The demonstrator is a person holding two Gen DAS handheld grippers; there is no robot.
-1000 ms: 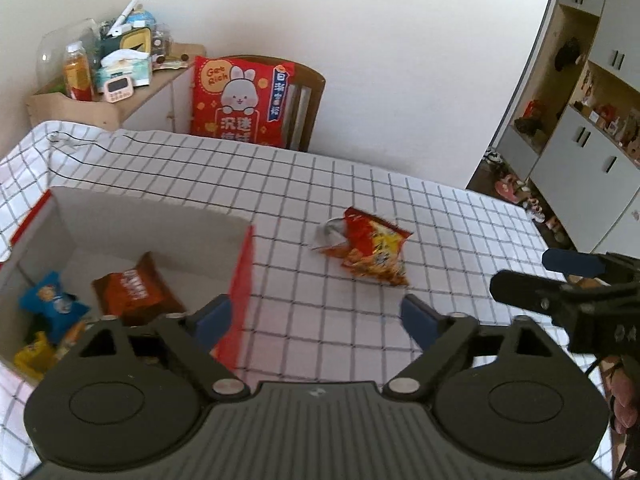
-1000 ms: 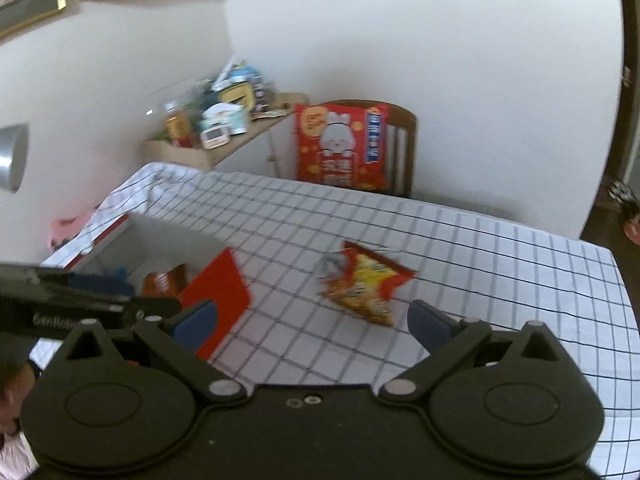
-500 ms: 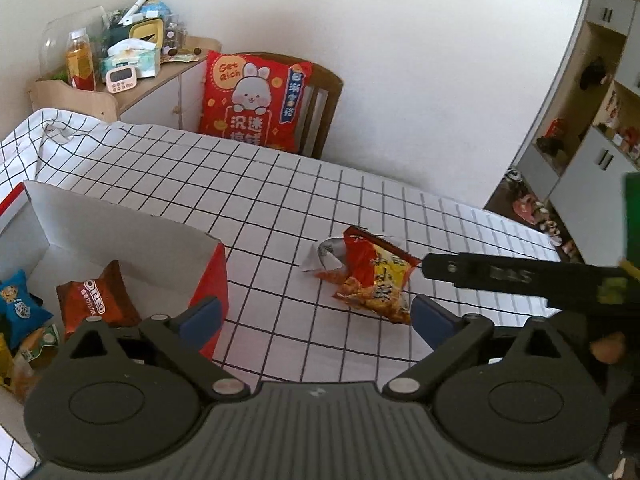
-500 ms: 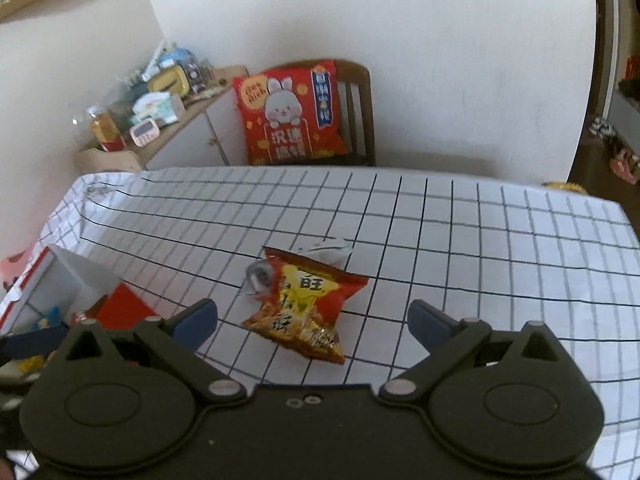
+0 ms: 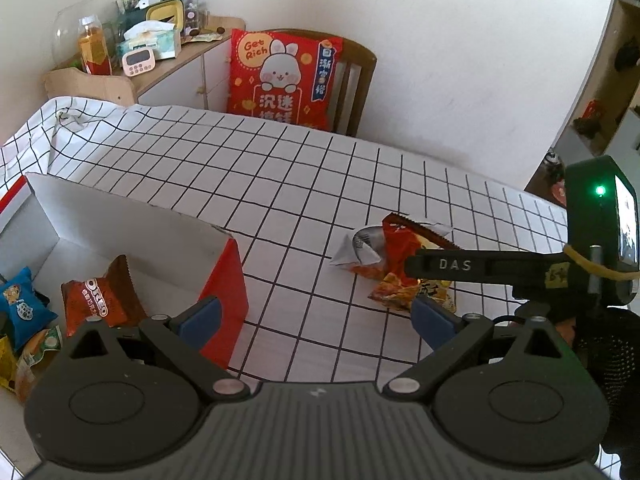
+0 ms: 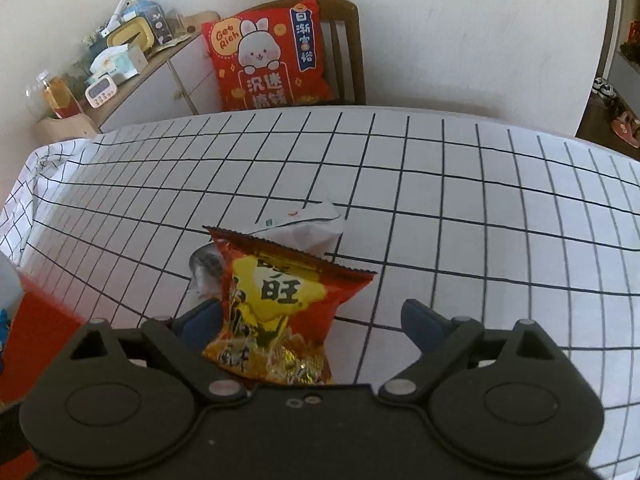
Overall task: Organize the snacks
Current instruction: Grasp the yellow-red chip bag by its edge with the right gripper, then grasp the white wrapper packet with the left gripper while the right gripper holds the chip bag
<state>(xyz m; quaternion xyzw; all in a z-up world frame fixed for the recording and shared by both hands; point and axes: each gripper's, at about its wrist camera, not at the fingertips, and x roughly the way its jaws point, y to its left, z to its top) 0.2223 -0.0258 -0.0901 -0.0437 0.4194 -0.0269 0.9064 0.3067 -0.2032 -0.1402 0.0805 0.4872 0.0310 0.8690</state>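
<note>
The right gripper [image 6: 308, 316] is down low over the red and yellow snack bag [image 6: 280, 308], and that bag now sits right between its blue fingers [image 6: 420, 322]. The fingers have just been closing a little, yet they stand wide, and there is clear daylight between the right-hand finger and the bag. On the other side the bag's edge overlaps the finger, so contact there cannot be told. The bag lies flat on the counter [image 6: 460, 208], which wears a white cloth with a black grid. Tucked under its far end is a crumpled white and silver wrapper [image 6: 308, 232].

Over to the left wrist view: the left gripper [image 5: 316, 316] hovers with its fingers [image 5: 200, 316] wide and nothing between them. One arm of the right gripper, marked DAS, crosses in front of the snack bag [image 5: 400, 256] from the right.

To the left stands the open box [image 5: 120, 216], white inside with a red outer wall. It holds a brown Oreo pack [image 5: 96, 300], a blue packet [image 5: 22, 308] and more wrappers at the edge of view.

Beyond the counter, a wooden chair [image 5: 360, 76] carries a red rabbit cushion [image 5: 280, 76], and a cluttered sideboard [image 5: 160, 64] stands against the wall.
</note>
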